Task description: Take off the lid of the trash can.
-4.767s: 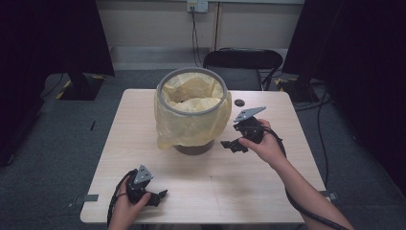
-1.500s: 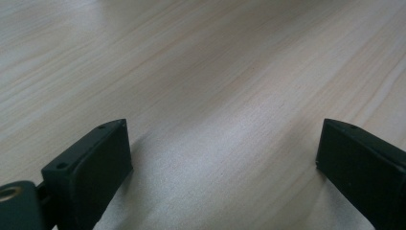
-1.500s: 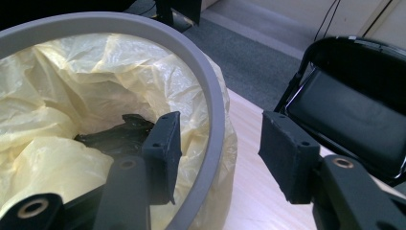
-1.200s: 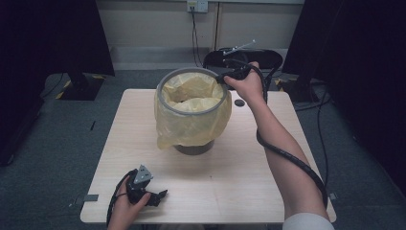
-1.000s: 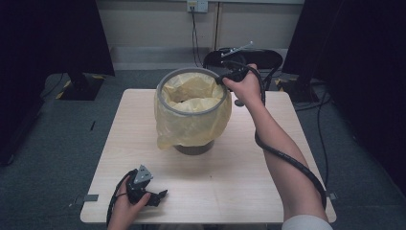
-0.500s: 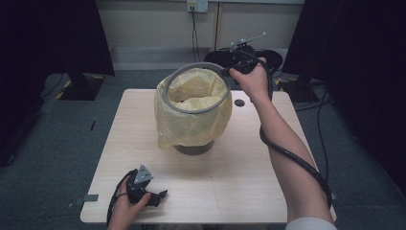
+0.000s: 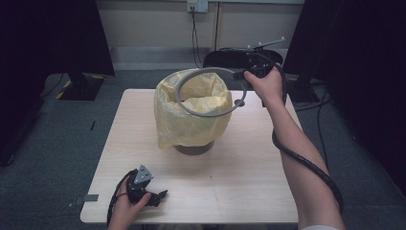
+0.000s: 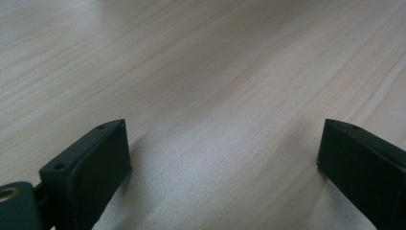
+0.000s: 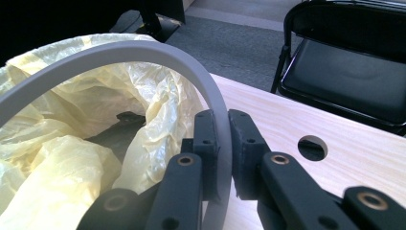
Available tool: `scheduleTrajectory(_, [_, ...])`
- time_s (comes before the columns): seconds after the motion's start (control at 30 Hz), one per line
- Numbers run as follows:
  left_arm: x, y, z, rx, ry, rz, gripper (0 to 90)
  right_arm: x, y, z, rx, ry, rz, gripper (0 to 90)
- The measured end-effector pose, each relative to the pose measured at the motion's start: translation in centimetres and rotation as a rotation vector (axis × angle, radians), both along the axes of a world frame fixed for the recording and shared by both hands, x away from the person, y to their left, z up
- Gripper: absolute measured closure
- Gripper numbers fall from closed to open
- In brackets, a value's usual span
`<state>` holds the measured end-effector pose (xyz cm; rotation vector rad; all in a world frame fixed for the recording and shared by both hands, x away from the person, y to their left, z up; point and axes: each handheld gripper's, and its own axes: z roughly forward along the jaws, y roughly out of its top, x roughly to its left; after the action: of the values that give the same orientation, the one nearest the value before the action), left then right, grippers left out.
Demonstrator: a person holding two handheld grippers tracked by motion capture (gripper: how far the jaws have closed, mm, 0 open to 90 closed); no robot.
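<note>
Right gripper, upper right of the high view, pinching the grey ring by its rim, jaws having just closed tighter on it; in the right gripper view both black pads pressed against the ring's band. Ring lifted and tilted above the yellow bag that lines the bin at centre frame, on the table. Left gripper resting at lower left on bare wood, jaws spread wide with nothing between.
</note>
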<state>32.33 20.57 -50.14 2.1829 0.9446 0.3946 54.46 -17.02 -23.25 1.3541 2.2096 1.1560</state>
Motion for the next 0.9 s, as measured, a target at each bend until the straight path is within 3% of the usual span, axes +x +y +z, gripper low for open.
scheduleTrajectory(0.4, [0.0, 0.0, 0.0, -0.001, 0.001, -0.002, 2.9, -1.4, -3.0, 0.6, 0.128, 0.04, 0.017, 83.4])
scheduleTrajectory(0.9, [0.0, -0.1, 0.0, 0.003, 0.002, -0.002, 2.1, -4.0, -7.8, 1.4, 0.19, 0.049, 0.035, 83.5])
